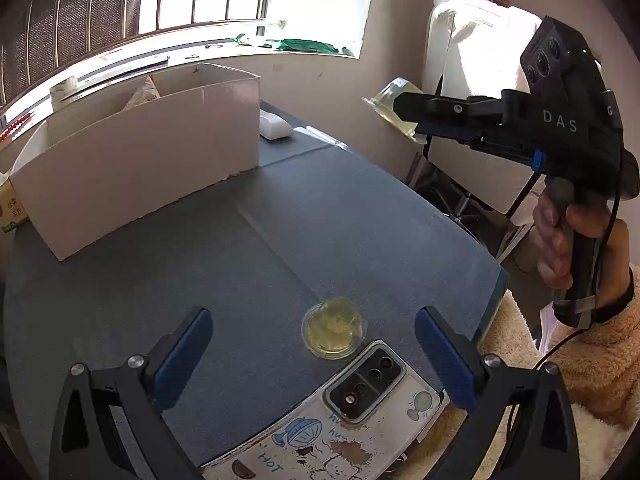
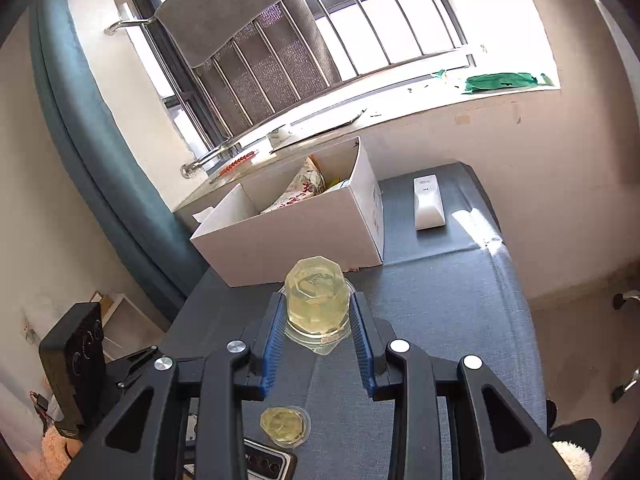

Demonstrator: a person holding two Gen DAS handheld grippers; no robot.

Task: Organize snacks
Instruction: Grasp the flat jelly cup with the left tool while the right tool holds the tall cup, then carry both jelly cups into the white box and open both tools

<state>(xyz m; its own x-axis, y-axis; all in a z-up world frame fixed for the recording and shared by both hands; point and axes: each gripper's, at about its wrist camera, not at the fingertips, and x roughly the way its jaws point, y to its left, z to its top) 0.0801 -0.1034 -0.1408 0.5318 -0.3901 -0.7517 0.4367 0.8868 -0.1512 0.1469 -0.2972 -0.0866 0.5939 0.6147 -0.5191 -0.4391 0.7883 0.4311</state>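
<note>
My right gripper point(image 2: 318, 312) is shut on a clear yellow jelly cup point(image 2: 316, 300), held in the air above the blue table; from the left wrist view the same gripper point(image 1: 404, 114) and jelly cup point(image 1: 390, 100) hang at the upper right. A second jelly cup point(image 1: 334, 328) sits upside down on the table, also seen low in the right wrist view as the second cup point(image 2: 285, 426). My left gripper point(image 1: 314, 356) stands open just in front of it, with nothing between its fingers. A white cardboard box point(image 2: 296, 236) holding snack bags stands at the table's far side; in the left wrist view the box point(image 1: 152, 160) is at the left.
A phone point(image 1: 344, 420) in a decorated case lies face down beside the second cup. A white remote-like device point(image 2: 428, 202) rests to the right of the box. The blue table point(image 1: 320, 220) ends at the right, with a white chair point(image 1: 472, 80) beyond it. A window sill runs behind the box.
</note>
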